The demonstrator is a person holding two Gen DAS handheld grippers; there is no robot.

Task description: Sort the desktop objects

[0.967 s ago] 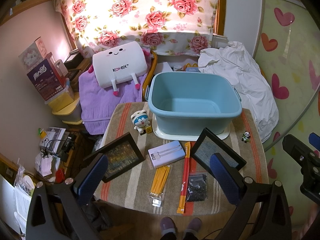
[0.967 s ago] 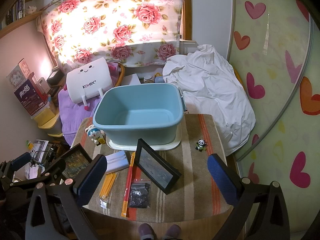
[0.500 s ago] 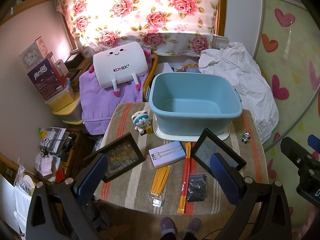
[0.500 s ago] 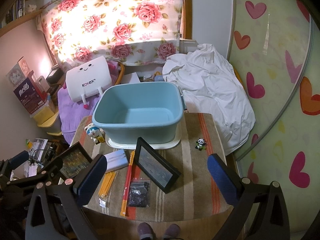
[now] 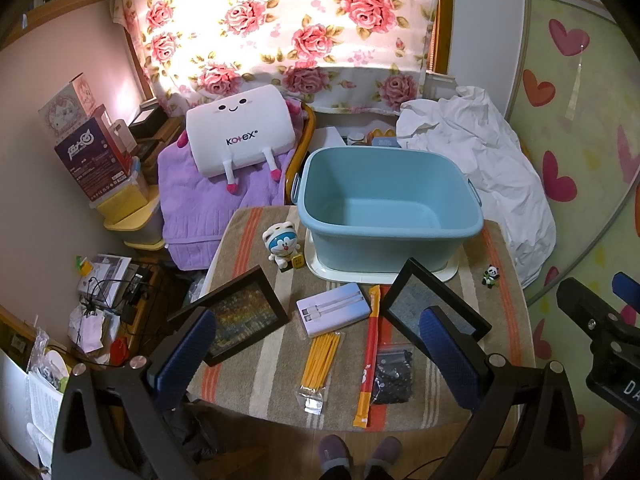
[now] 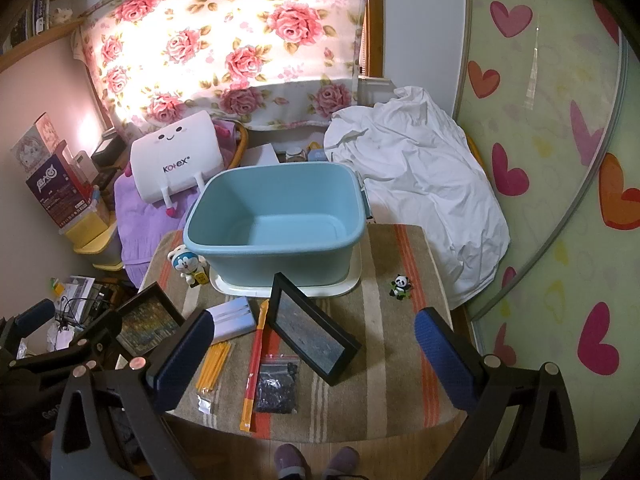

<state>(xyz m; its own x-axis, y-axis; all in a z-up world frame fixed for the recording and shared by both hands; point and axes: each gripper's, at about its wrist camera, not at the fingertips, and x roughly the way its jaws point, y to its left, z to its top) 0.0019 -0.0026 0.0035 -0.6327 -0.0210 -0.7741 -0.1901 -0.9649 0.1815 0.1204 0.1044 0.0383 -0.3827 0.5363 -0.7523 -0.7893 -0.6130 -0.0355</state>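
Note:
An empty light-blue tub stands on a white tray at the back of the striped table. In front of it lie two black picture frames, a white box, a pack of yellow pencils, a long orange packet and a bag of black bits. A Doraemon figure and a small panda stand at either side. My left gripper and right gripper both hover open above the table's near edge, holding nothing.
A white cloth heap lies right of the tub. A white Kotex cushion rests on a purple towel at back left. Boxes and cluttered low shelves fill the left side. A heart-patterned door runs along the right. Slippered feet show below.
Both views have only drifted slightly. Nothing on the table has moved, and both grippers remain open and empty.

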